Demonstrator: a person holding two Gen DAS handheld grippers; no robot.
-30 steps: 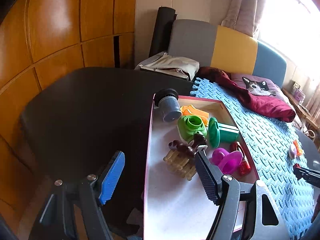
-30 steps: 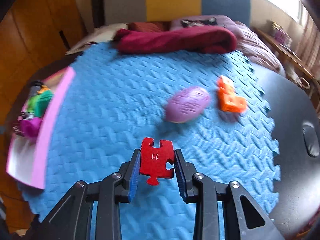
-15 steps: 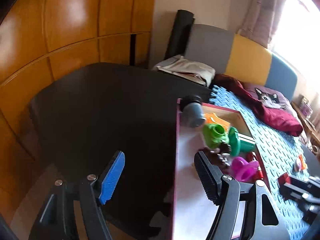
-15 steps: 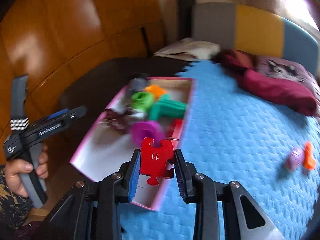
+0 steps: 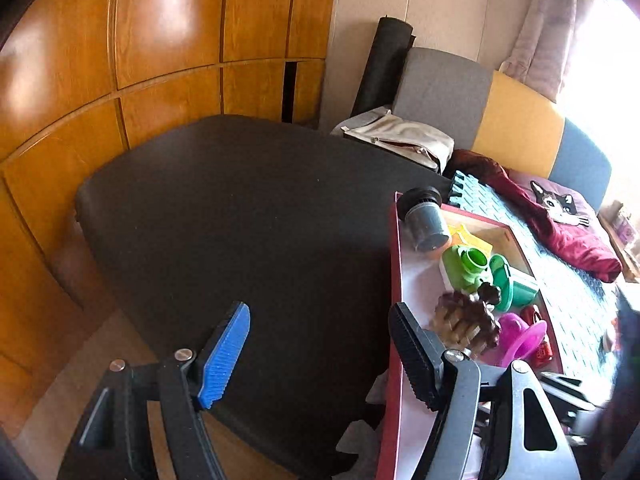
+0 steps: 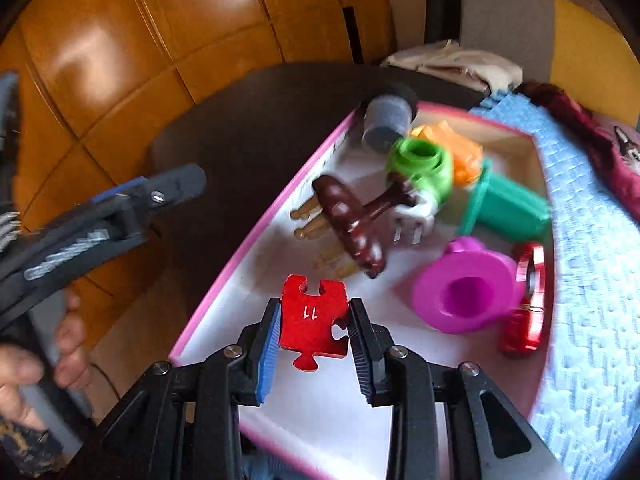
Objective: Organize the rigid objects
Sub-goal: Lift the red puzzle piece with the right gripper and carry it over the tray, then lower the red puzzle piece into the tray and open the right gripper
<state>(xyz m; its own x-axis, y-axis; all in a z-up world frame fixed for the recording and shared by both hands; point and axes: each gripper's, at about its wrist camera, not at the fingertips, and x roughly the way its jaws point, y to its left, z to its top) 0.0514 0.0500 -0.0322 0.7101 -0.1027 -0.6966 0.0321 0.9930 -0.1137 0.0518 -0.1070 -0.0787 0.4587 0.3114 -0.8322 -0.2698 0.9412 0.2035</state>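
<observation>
Right gripper (image 6: 313, 330), jaws clamped on the red puzzle piece (image 6: 314, 317), held above the near end of the pink-rimmed box (image 6: 256, 236). Left gripper (image 5: 320, 354), jaws apart and empty, beside the box over the dark table (image 5: 240, 216). Box contents: magenta cup (image 6: 466, 284), green cylinder (image 6: 506, 208), brown comb (image 6: 352, 224).

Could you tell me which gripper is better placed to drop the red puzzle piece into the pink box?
The right gripper: it already clamps the red puzzle piece above the pink box. The left gripper is open, empty, beside the box.
</observation>
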